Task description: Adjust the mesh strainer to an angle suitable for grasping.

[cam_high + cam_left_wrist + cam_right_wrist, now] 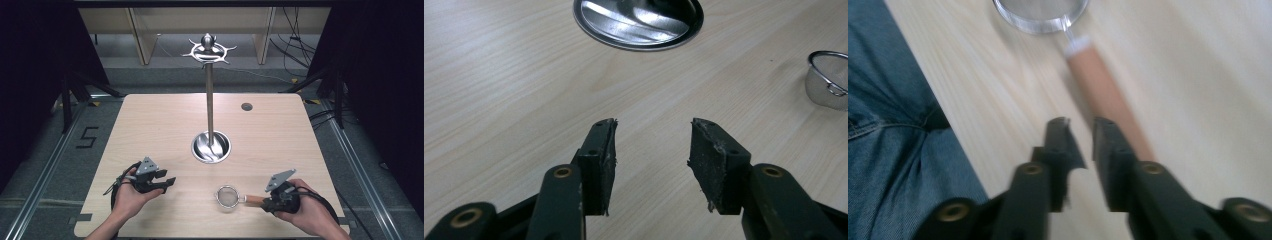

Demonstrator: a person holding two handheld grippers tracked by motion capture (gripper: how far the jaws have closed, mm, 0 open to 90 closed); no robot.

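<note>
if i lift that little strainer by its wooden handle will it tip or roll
Probably bowl-heavy: the strainer has its metal mesh bowl at one end of the wooden handle, so it may droop. The round handle could twist between the fingers. It looks light and stiff.

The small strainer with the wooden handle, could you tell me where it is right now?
In the high view the strainer lies near the table's front edge, right of centre, below the stand's round base, beside the right gripper.
</note>
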